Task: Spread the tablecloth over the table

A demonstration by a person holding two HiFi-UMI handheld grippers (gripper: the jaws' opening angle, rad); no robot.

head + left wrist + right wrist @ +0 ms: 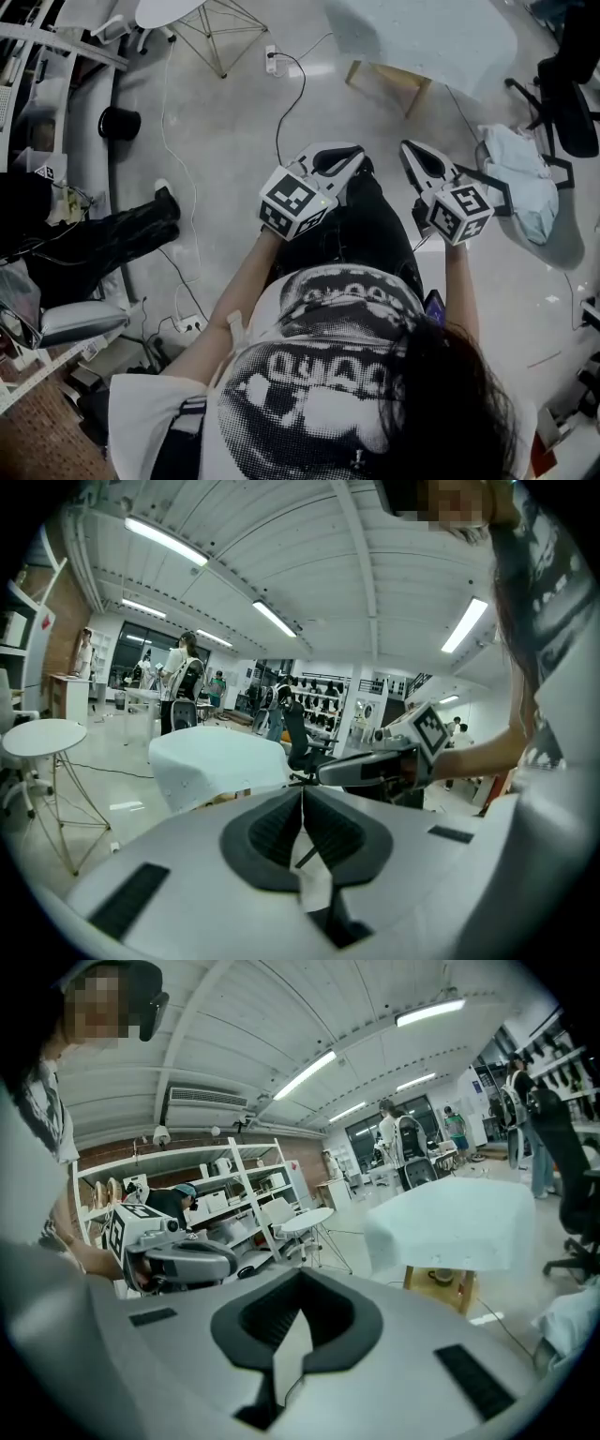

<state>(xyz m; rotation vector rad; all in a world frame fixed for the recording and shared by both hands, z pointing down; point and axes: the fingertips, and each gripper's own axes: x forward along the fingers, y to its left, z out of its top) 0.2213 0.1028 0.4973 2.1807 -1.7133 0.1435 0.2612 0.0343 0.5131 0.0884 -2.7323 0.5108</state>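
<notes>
Left tool (354,153) and right tool (410,147) both closed, empty; tablecloth (422,37) partly cut off at head view's top.

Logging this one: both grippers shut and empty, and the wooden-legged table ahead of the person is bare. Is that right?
Not quite: the wooden-legged table is covered by a pale blue tablecloth draped over its edges, as the right gripper view shows. The left gripper and right gripper are shut and empty.
</notes>
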